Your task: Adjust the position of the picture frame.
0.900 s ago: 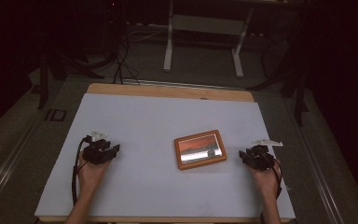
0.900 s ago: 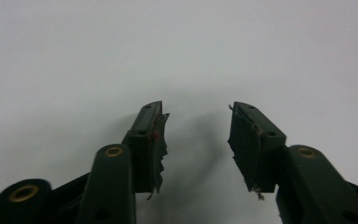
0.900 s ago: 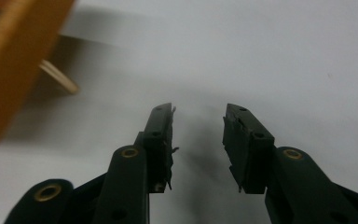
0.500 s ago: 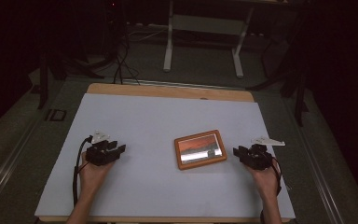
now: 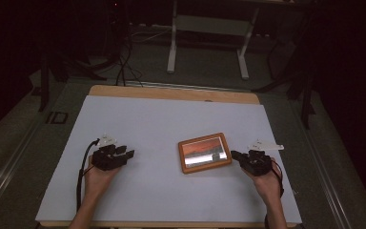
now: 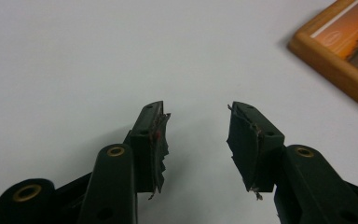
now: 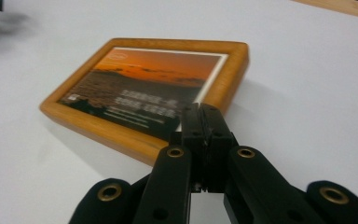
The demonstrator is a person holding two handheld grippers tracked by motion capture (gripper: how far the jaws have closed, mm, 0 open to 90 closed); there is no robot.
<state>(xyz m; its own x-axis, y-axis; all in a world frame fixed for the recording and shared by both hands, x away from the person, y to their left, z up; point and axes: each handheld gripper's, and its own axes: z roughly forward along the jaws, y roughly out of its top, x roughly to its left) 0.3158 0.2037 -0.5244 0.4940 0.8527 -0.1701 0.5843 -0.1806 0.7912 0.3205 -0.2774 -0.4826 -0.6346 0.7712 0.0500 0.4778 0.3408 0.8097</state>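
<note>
A small wooden-framed sunset picture point(image 5: 204, 152) is lying flat on the white table point(image 5: 171, 119), right of centre. The right gripper point(image 5: 234, 154), fingers pressed together, is sitting just beside its right edge. The left gripper point(image 5: 129, 153) is resting well to the left, fingers spread.

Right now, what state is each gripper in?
Left gripper: open, nothing between its fingers.
Right gripper: shut, fingers pressed together, empty, by the edge of the picture frame.

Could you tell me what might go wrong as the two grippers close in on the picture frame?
The right gripper comes at the picture frame with jaws shut, so it may shove the frame across the smooth white table rather than grip it. The left gripper, jaws open, is well away and cannot steady it yet.
</note>
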